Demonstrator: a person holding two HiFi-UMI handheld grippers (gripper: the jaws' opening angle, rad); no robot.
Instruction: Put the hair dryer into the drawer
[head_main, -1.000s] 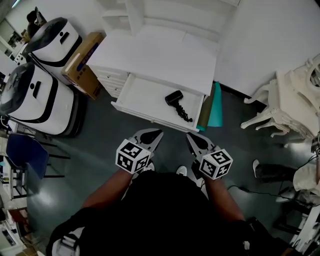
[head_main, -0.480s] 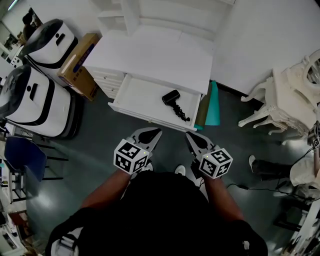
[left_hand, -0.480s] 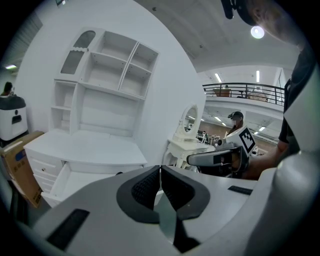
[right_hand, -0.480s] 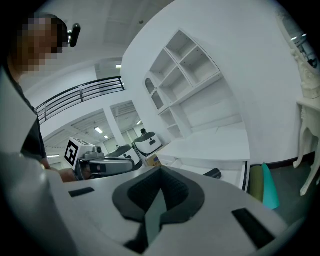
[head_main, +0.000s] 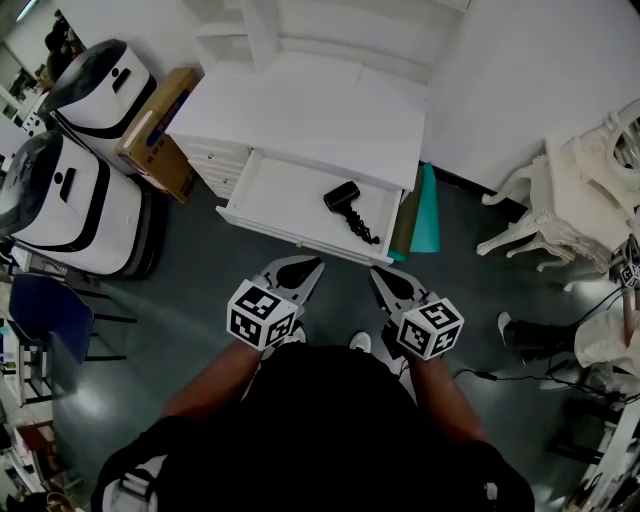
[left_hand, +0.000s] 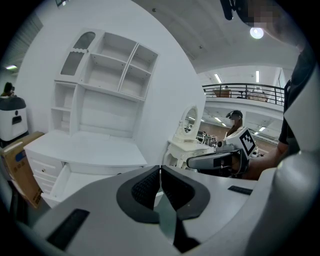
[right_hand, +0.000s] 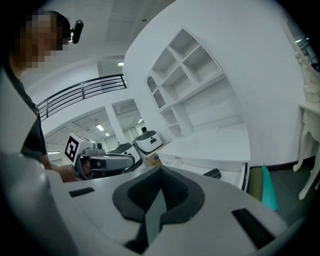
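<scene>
Head view: black hair dryer (head_main: 347, 197) inside open white drawer (head_main: 278, 190)

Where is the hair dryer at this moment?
In the head view, the black hair dryer lies inside the open white drawer, toward its right end, with its cord trailing toward the drawer's front edge.

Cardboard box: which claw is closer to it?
Left. The left claw is nearer the person and right of the cardboard box; the right claw is even farther right.

Lab hall: white machines (head_main: 70, 200), mezzanine railing (left_hand: 240, 90)
</scene>
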